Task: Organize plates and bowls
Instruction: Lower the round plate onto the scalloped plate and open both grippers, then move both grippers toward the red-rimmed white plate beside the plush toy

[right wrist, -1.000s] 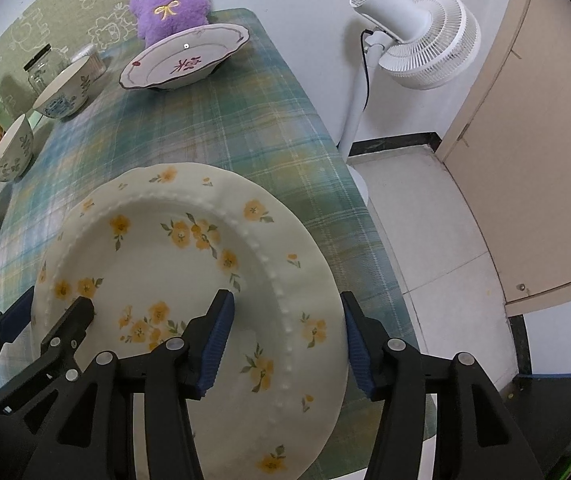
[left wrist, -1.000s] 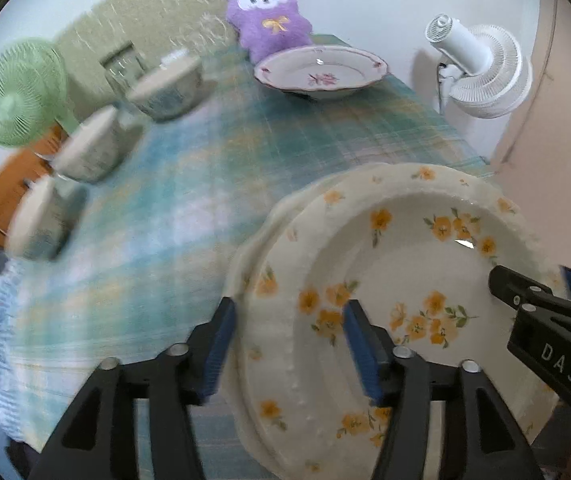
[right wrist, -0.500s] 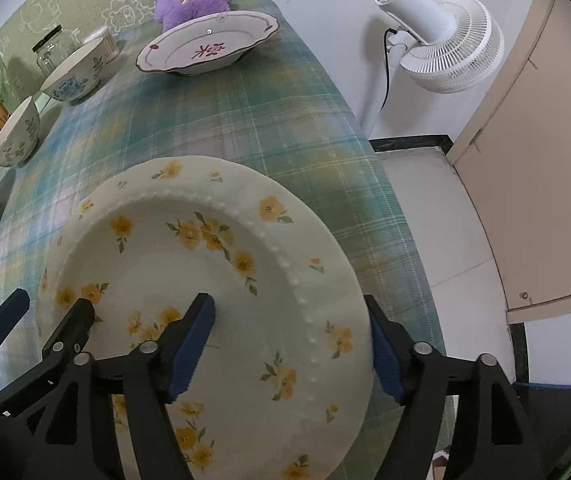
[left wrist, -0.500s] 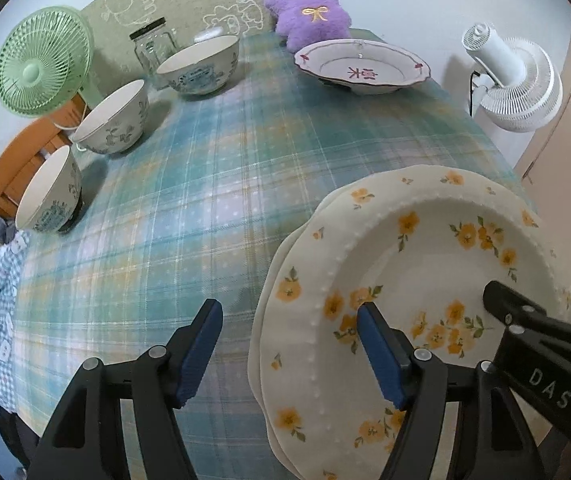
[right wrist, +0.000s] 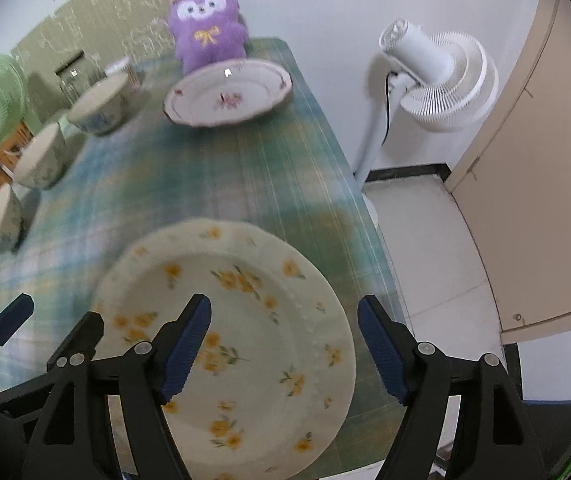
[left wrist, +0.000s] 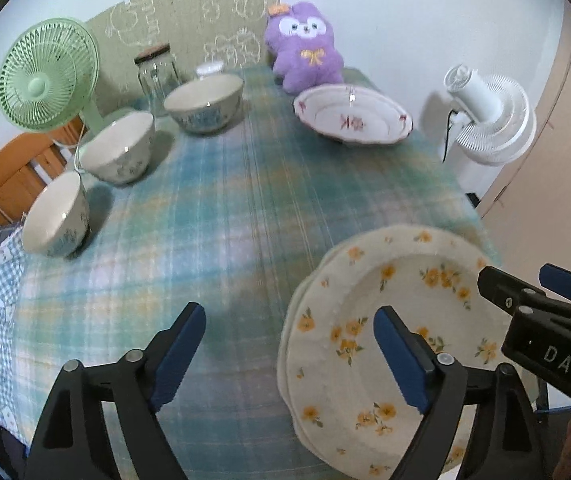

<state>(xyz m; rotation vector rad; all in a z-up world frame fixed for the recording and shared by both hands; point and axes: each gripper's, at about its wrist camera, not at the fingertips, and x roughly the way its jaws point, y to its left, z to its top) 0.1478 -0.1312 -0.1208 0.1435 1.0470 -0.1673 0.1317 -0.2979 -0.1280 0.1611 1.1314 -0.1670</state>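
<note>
A stack of two cream plates with yellow flowers (left wrist: 397,320) (right wrist: 245,312) lies at the table's near right corner. My left gripper (left wrist: 289,352) is open and raised above the stack's left rim, holding nothing. My right gripper (right wrist: 283,348) is open and raised over the stack's right rim, holding nothing. A white plate with red flowers (left wrist: 351,118) (right wrist: 227,94) sits far back. Three white bowls with blue print (left wrist: 203,102) (left wrist: 119,146) (left wrist: 55,216) stand along the left side.
A purple plush toy (left wrist: 305,58) sits behind the red-flower plate. A glass jar (left wrist: 157,74) and a green fan (left wrist: 47,78) stand at the back left. A white floor fan (right wrist: 437,80) stands off the table's right edge. The plaid tablecloth (left wrist: 225,200) covers the table.
Both grippers opened wide, let go of the plate rims and pulled back upward. The yellow-flower plates now rest stacked on the table.
</note>
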